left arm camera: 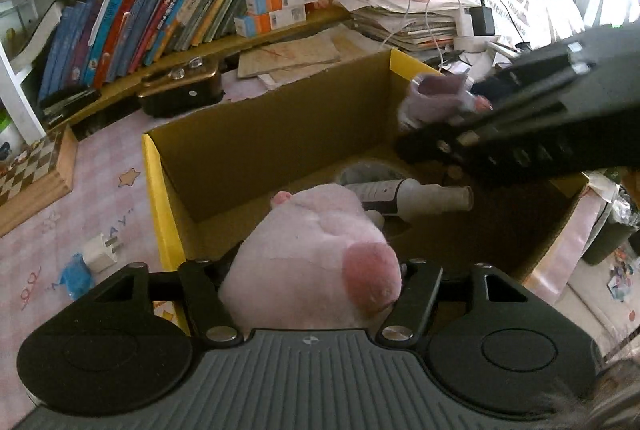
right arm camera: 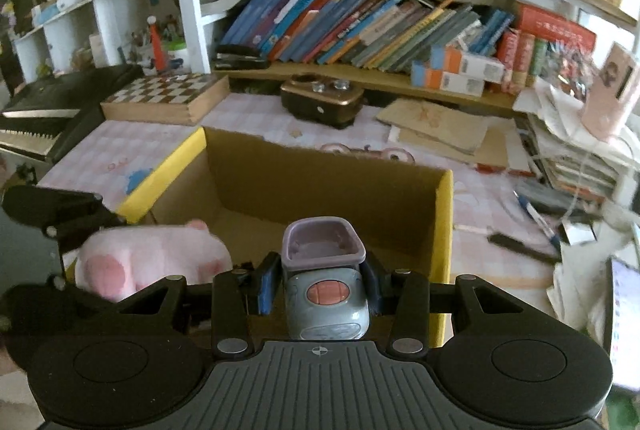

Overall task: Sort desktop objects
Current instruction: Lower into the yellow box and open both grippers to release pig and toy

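Over the cardboard box (right arm camera: pixel 442 214), left fingers (left arm camera: pixel 208 294) flank—barely—a pink plush (left arm camera: pixel 312 254) (right fingers (right arm camera: pixel 266 286) pinch a grey toy (right arm camera: pixel 326 294)).

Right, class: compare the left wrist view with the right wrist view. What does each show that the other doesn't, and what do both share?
Only the left wrist view shows the clear bottle lying inside the cardboard box, and a white plug on the desk. Only the right wrist view shows the dark keyboard at far left and a blue pen. Both show the box, the pink plush toy, the grey toy with a lilac cup top, the chessboard and the books.
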A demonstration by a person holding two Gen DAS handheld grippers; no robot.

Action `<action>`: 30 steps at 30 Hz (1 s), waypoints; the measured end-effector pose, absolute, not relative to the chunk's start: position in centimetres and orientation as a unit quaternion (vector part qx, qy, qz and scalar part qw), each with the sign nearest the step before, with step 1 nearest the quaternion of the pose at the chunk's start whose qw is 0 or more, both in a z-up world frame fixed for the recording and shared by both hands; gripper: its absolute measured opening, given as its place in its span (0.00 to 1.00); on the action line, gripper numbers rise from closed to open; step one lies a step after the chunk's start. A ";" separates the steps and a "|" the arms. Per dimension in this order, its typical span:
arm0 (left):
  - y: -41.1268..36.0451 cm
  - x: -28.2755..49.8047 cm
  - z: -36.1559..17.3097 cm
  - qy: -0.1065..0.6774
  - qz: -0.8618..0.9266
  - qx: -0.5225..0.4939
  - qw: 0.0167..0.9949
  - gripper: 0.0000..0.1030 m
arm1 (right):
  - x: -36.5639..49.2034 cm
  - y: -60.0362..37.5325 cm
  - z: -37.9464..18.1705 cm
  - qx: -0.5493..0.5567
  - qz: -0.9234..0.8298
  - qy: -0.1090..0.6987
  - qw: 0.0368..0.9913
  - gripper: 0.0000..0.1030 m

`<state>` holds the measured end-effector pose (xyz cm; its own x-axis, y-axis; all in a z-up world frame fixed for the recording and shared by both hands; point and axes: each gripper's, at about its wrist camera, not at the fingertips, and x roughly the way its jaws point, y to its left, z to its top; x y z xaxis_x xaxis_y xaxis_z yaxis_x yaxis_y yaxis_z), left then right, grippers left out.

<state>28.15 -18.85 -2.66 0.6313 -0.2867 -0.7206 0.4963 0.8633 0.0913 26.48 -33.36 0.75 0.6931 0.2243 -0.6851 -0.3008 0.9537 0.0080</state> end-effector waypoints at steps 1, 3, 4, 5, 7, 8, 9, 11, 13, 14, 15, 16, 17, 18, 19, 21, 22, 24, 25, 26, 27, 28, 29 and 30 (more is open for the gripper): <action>-18.8 28.1 -2.5 0.364 -0.217 0.141 0.895 0.64 | 26.9 -33.2 0.9 -0.056 0.147 0.363 0.918 0.41; -18.7 27.6 -1.7 0.341 -0.213 0.136 0.906 0.74 | 27.9 -32.9 1.2 -0.066 0.157 0.360 0.917 0.41; -18.5 27.3 -1.2 0.324 -0.210 0.135 0.913 0.80 | 28.4 -32.7 1.2 -0.070 0.163 0.361 0.916 0.41; -18.3 26.9 -0.4 0.302 -0.206 0.135 0.921 0.82 | 29.0 -32.5 1.2 -0.074 0.169 0.364 0.913 0.41; -17.9 26.2 0.7 0.272 -0.196 0.136 0.932 0.84 | 30.2 -32.0 1.1 -0.080 0.180 0.373 0.907 0.42; -17.6 25.9 1.3 0.262 -0.187 0.136 0.937 0.85 | 30.7 -31.7 0.9 -0.083 0.186 0.378 0.903 0.42; -17.3 25.6 1.7 0.255 -0.179 0.135 0.940 0.86 | 31.4 -31.4 0.8 -0.082 0.190 0.383 0.900 0.42; -16.3 24.8 2.5 0.236 -0.165 0.115 0.951 0.91 | 32.7 -30.5 0.4 -0.092 0.200 0.396 0.891 0.41; -15.6 24.3 3.1 0.228 -0.155 0.102 0.956 0.91 | 33.7 -29.7 -0.1 -0.100 0.210 0.407 0.883 0.41; -15.3 24.0 3.3 0.227 -0.147 0.101 0.957 0.91 | 34.0 -29.3 -0.4 -0.104 0.213 0.414 0.879 0.41; -15.1 23.8 3.4 0.227 -0.138 0.099 0.959 0.91 | 34.4 -29.0 -0.9 -0.108 0.216 0.423 0.873 0.41; -14.8 23.6 3.4 0.229 -0.131 0.096 0.960 0.91 | 34.7 -28.7 -1.3 -0.111 0.219 0.431 0.869 0.41; -14.5 23.5 3.4 0.231 -0.125 0.092 0.960 0.91 | 35.0 -28.4 -1.7 -0.114 0.219 0.438 0.864 0.41; -14.1 23.3 3.4 0.234 -0.118 0.087 0.961 0.91 | 35.2 -28.1 -2.0 -0.117 0.219 0.446 0.860 0.41; -13.7 23.0 3.3 0.236 -0.113 0.082 0.962 0.91 | 35.4 -27.9 -2.4 -0.118 0.221 0.452 0.856 0.41; -13.1 22.7 3.2 0.242 -0.103 0.072 0.962 0.92 | 35.7 -27.5 -2.9 -0.123 0.219 0.458 0.853 0.41; -12.9 22.5 3.1 0.244 -0.099 0.066 0.962 0.92 | 35.8 -27.4 -3.0 -0.125 0.218 0.458 0.853 0.42; -12.4 22.1 3.0 0.246 -0.094 0.060 0.963 0.92 | 36.1 -27.1 -3.2 -0.123 0.213 0.464 0.851 0.43; -12.3 21.9 3.0 0.246 -0.091 0.059 0.963 0.93 | 36.1 -27.1 -3.3 -0.123 0.211 0.467 0.850 0.52; -12.1 21.6 3.0 0.244 -0.087 0.057 0.964 0.97 | 36.0 -27.1 -3.2 -0.121 0.208 0.464 0.852 0.60; -11.9 21.4 3.1 0.240 -0.082 0.054 0.966 0.98 | 35.8 -27.2 -2.9 -0.118 0.206 0.457 0.857 0.61; -11.7 21.2 3.1 0.236 -0.078 0.051 0.967 0.99 | 35.5 -27.2 -2.6 -0.114 0.206 0.451 0.861 0.63; -11.5 21.0 3.2 0.233 -0.075 0.048 0.968 1.00 | 35.1 -27.4 -2.1 -0.107 0.208 0.445 0.865 0.63; -11.3 20.8 3.3 0.230 -0.072 0.043 0.969 1.00 | 34.8 -27.5 -1.7 -0.099 0.209 0.438 0.869 0.63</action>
